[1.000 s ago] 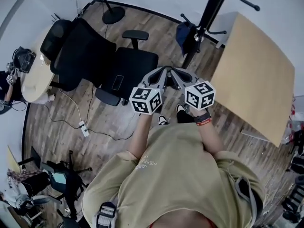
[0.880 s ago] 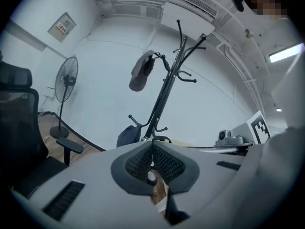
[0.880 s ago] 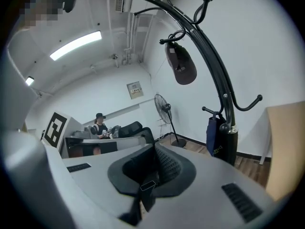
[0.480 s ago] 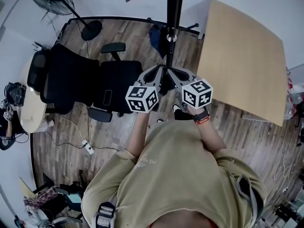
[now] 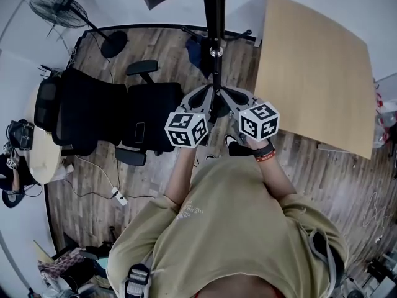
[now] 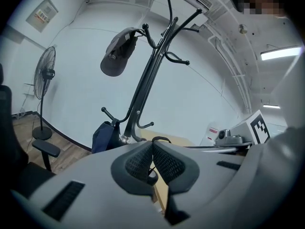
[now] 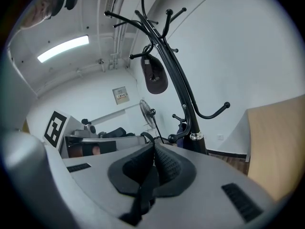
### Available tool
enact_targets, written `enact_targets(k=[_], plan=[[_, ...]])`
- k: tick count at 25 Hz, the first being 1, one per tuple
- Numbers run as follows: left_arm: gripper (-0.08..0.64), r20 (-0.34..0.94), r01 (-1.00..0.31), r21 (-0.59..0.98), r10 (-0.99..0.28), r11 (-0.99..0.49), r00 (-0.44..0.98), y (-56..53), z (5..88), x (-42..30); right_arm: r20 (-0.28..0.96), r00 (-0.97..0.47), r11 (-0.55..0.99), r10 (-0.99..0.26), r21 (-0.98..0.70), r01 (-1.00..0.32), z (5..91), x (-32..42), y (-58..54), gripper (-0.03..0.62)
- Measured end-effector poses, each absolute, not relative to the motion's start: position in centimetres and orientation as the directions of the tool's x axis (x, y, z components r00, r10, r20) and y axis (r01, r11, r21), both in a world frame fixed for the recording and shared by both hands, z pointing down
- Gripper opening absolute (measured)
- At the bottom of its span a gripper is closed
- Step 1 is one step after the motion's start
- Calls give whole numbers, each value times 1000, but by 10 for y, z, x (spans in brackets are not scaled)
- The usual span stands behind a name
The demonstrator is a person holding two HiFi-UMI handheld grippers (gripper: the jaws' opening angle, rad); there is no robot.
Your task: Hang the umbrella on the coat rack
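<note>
Left tongs [image 6: 152, 144], right tongs [image 7: 153, 149] pinch thin black strap [image 7: 143, 194], curved-hooked coat rack [image 5: 213, 17]

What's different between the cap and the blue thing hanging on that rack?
The cap hangs from an upper hook; the blue thing hangs low on the pole. The cap is dark grey, the blue thing navy. Both hang from the coat rack.

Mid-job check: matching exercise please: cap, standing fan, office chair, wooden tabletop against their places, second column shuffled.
1 cap
2 standing fan
3 office chair
4 wooden tabletop

A right of the coat rack, head view
B on an upper rack hook
C by the wall, far upper left
D just left of the left gripper

Pairs: 1-B, 2-C, 3-D, 4-A
</note>
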State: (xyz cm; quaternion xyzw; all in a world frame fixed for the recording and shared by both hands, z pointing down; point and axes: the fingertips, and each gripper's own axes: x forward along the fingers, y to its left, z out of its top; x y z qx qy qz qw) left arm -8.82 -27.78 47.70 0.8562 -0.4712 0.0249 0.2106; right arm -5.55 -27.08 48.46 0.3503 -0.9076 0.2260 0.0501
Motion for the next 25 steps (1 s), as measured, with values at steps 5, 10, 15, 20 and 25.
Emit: enact_targets(k=[5,10,15,20,25], plan=[[25,246,-822,337,-800,-458,547,-289,481,-92,255,-748,648,-613,-379,-660,489,-56,-283,18],[25,249,-818,346,-796,-459,552,-302,485,-89,258,-737,633,-625,-385,-671,489,-51,-299,18],[25,248,-816,346,-794,-463,555,-311,486,-88,268,-729,628,-630,-377,-681,491,-49,-310,18],[25,249,-820,344,-797,-458,550,-321,489,-89,276,-730,633,-625,-369,-681,495,-50,-320,18],[25,251,-826,346,-804,-445,539,-326,491,-92,278,-737,639,-617,-370,-674,497,-50,-325,18]])
